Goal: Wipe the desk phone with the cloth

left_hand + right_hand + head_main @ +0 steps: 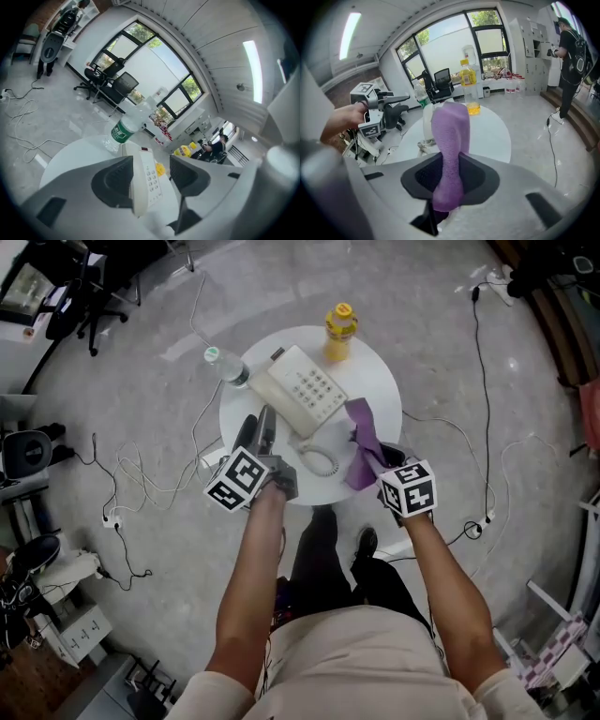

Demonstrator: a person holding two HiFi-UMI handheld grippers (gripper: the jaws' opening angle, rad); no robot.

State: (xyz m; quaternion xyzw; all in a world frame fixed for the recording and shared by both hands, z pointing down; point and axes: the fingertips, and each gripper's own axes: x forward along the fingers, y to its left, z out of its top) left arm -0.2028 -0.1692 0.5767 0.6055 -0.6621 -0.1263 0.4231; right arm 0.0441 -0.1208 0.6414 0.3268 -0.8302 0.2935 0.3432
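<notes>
A white desk phone (pixel 300 388) lies on the round white table (pixel 375 381), its coiled cord (pixel 319 461) near the front edge. My left gripper (pixel 260 420) points at the phone's near left corner. Its jaws stand apart, and in the left gripper view the phone (pixel 146 180) shows edge-on in the gap (pixel 150 176), close to the left jaw. My right gripper (pixel 380 457) is shut on a purple cloth (pixel 364 442), which stands up from the jaws (pixel 451 176) in the right gripper view and hangs just right of the phone.
A yellow bottle (pixel 340 331) stands at the table's far edge and a clear water bottle (pixel 228 367) lies at its left rim. Cables (pixel 141 484) trail over the floor around the table. Office chairs (pixel 89 296) stand far left. A person (pixel 572 56) stands at the far right.
</notes>
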